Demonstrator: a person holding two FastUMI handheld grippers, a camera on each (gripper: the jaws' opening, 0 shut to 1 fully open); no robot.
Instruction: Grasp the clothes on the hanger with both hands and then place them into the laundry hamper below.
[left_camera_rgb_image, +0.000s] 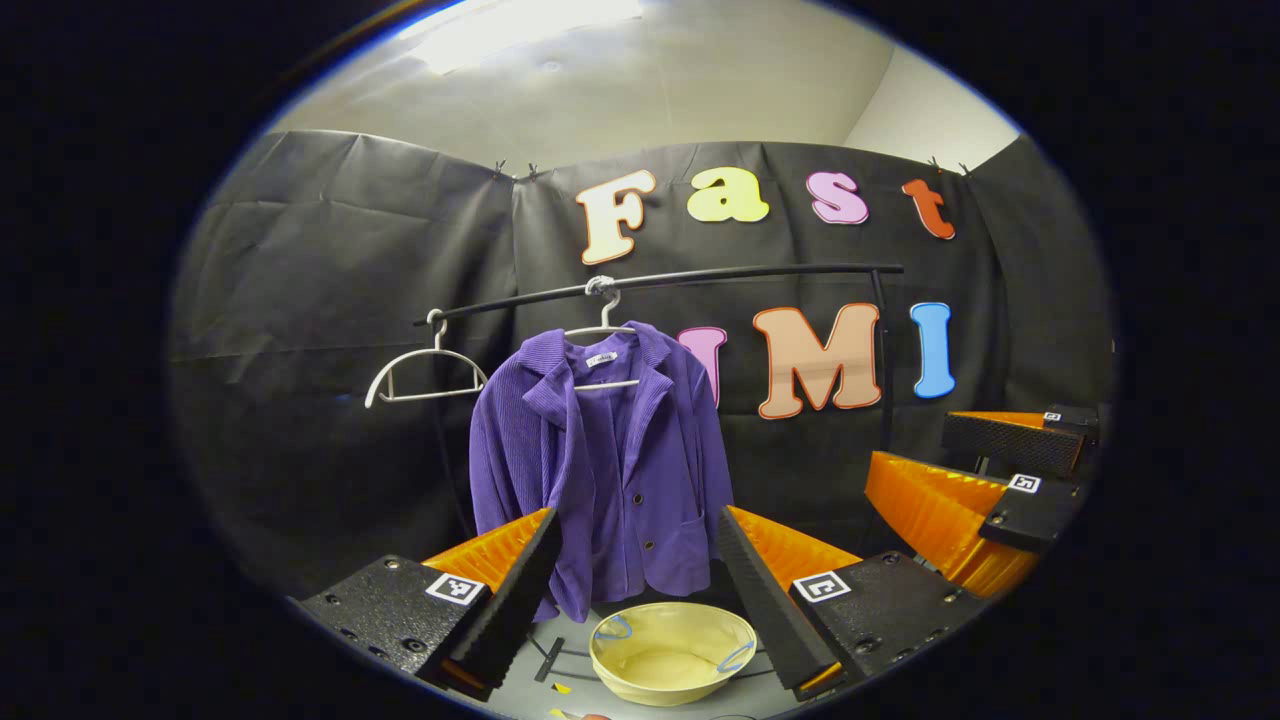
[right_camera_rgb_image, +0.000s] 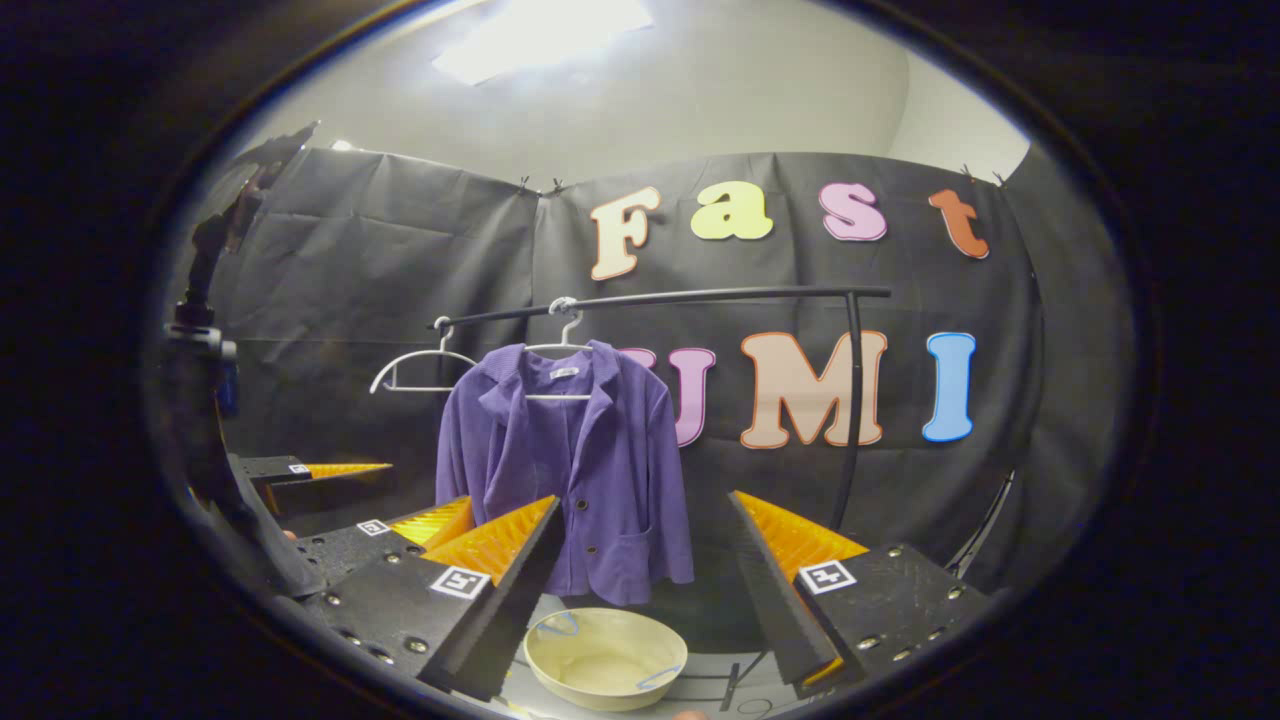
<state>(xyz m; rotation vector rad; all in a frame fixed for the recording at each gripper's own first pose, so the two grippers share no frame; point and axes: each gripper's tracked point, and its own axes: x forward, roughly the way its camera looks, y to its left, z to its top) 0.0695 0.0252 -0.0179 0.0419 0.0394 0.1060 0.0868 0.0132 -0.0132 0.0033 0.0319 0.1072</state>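
Both views face the black cloth wall head-on from well back, each looking along its own gripper's fingers at the frame's bottom. Both share the rail (left_camera_rgb_image: 660, 280) (right_camera_rgb_image: 660, 298), purple jacket (left_camera_rgb_image: 610, 460) (right_camera_rgb_image: 575, 470) at centre, and hamper (left_camera_rgb_image: 672, 652) (right_camera_rgb_image: 605, 657) at bottom centre.

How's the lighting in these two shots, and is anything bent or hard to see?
Left gripper view: ceiling light blows out white; purple jacket is evenly lit and sharp; the rail bows from the fisheye. Right gripper view: ceiling glare again; the left edge is dark, the hamper dimmer, the left gripper in shadow.
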